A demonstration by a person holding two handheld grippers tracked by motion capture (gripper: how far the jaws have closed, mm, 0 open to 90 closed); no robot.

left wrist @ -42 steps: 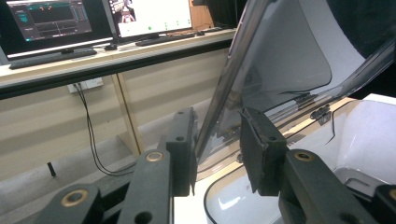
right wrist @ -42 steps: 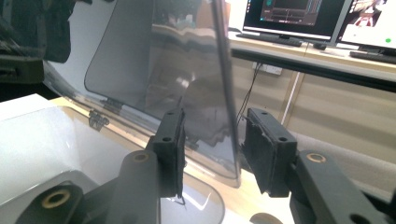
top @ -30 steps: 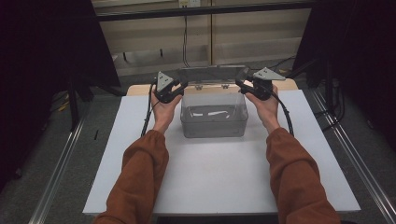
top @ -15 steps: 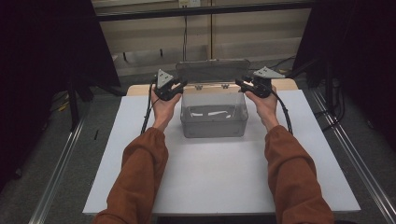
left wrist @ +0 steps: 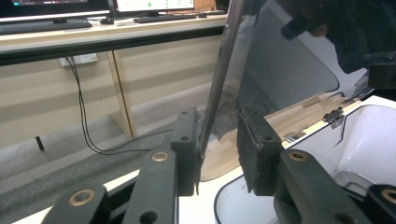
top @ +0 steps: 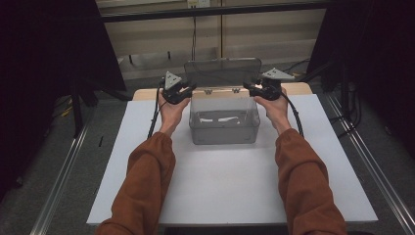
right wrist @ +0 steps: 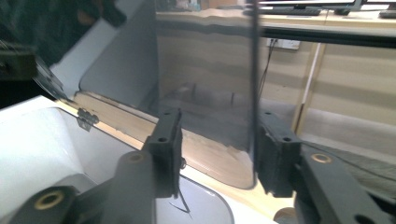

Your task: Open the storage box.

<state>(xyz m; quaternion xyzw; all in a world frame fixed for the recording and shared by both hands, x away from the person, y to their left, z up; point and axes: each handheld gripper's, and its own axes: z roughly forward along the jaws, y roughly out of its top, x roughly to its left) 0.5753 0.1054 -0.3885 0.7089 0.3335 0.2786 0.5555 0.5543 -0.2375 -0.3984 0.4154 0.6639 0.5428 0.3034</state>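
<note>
A clear plastic box [top: 223,125] stands at the back middle of the white tabletop [top: 225,191]. Its hinged lid [top: 222,73] stands raised behind it. My left gripper [top: 188,92] is at the lid's left edge, and the rim runs between its jaws in the left gripper view, where this gripper [left wrist: 217,135] is shut on the lid [left wrist: 280,70]. My right gripper [top: 249,88] is at the lid's right edge. In the right gripper view the lid [right wrist: 205,70] rests against one pad of that gripper [right wrist: 217,135]. The other pad stands apart, and the jaws have just been opening.
Metal rails [top: 63,181] run along both sides of the table, with dark curtains beyond. A black bar [top: 220,11] crosses behind the box. Cables [left wrist: 84,107] hang against the pale back wall, under a desk with screens.
The lid has swung further up and now stands nearly upright. Both hands have stayed at its side edges.
</note>
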